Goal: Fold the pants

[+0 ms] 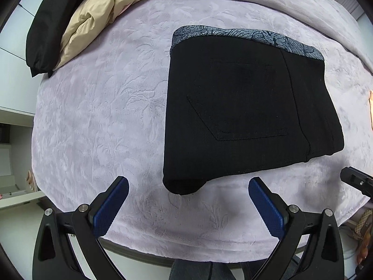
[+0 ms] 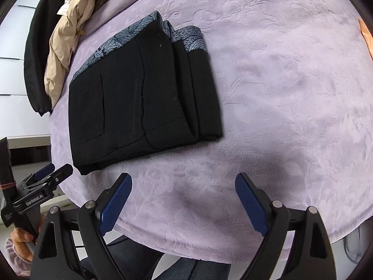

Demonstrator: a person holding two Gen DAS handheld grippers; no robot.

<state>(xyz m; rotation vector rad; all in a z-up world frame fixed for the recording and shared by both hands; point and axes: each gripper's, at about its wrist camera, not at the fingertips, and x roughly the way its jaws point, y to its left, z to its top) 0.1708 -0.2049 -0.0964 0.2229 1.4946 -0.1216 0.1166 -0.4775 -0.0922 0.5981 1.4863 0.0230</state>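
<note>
Black pants [image 1: 244, 107] with a grey patterned waistband lie folded into a compact rectangle on the lilac blanket [image 1: 105, 116]. A back pocket faces up. My left gripper [image 1: 188, 186] is open and empty, hovering just in front of the pants' near edge. In the right wrist view the folded pants [image 2: 144, 98] lie to the upper left, layers stacked at their right side. My right gripper [image 2: 184, 184] is open and empty above bare blanket [image 2: 291, 93], right of the pants. The left gripper [image 2: 46, 175] shows at that view's left edge.
A beige jacket [image 1: 93, 16] and a black garment [image 1: 44, 28] lie piled at the blanket's far left. The blanket's front edge [image 1: 186, 254] is close below the grippers. An orange item [image 2: 366, 37] sits at the far right edge.
</note>
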